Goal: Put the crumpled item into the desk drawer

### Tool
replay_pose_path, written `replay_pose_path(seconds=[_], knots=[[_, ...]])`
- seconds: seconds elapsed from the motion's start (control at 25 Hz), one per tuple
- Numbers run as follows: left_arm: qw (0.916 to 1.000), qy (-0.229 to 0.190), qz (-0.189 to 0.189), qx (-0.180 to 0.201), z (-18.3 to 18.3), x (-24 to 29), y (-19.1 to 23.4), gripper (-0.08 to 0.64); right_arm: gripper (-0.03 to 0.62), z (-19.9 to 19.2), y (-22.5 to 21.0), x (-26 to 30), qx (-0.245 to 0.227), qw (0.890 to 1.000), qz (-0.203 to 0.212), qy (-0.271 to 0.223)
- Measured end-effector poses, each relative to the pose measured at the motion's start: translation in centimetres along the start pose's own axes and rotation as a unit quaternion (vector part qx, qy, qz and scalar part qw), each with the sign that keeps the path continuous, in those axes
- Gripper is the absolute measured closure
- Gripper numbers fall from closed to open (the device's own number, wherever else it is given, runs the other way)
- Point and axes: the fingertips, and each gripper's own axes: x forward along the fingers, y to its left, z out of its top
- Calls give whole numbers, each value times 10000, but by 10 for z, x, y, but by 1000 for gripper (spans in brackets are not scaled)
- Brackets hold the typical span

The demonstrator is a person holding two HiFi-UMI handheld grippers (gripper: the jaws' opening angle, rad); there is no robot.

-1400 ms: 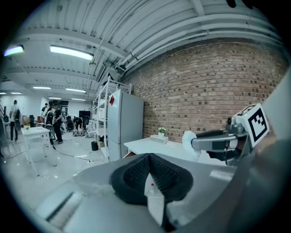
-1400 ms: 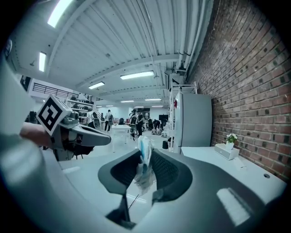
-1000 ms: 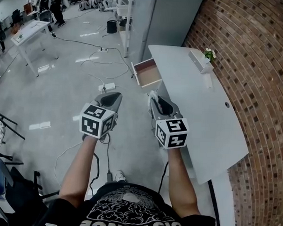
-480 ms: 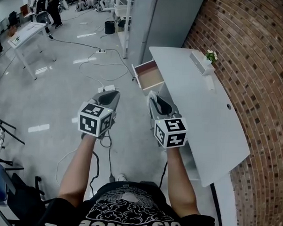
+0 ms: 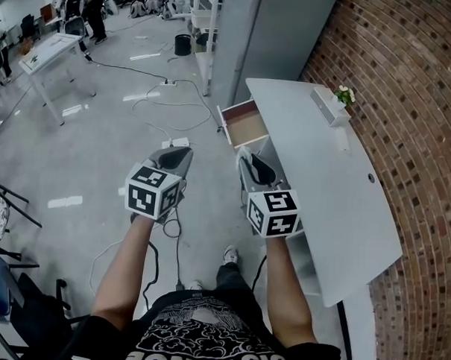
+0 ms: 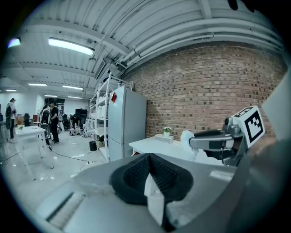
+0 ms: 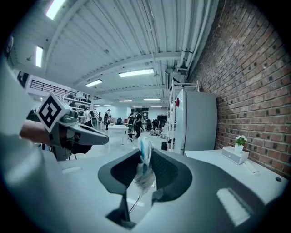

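Observation:
The crumpled item (image 7: 144, 164), a white and blue wad, sticks up between the pads of my right gripper (image 7: 146, 157), which is shut on it. In the left gripper view the wad (image 6: 187, 138) shows as a white lump at that gripper's tip. In the head view my right gripper (image 5: 246, 155) hovers beside the near edge of the white desk (image 5: 326, 172), a short way short of the open drawer (image 5: 246, 125), whose wooden inside looks bare. My left gripper (image 5: 183, 154) is level with it over the floor. Its pads (image 6: 136, 172) meet with nothing between them.
A small planter (image 5: 338, 98) stands at the desk's far end by the brick wall (image 5: 415, 109). A grey fridge (image 5: 280, 29) rises behind the desk. Cables and a power strip (image 5: 175, 143) lie on the floor, with a white table (image 5: 48, 50) and people beyond.
The desk and drawer have shifted slightly right and down in the head view, and a foot now shows below my arms. Both grippers keep their pose and grip.

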Motion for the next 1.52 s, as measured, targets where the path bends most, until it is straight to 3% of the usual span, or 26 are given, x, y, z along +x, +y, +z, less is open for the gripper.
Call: replay_pose_path(seconds=[0.6,1.52], knots=[[9990,15,442,-31,21,63,49,561,507,10,-41,88,50,9988,484,-74],[9929,195,1128,-328,53,207,120,561,506,22,-154,233,55,9929,1183,133]])
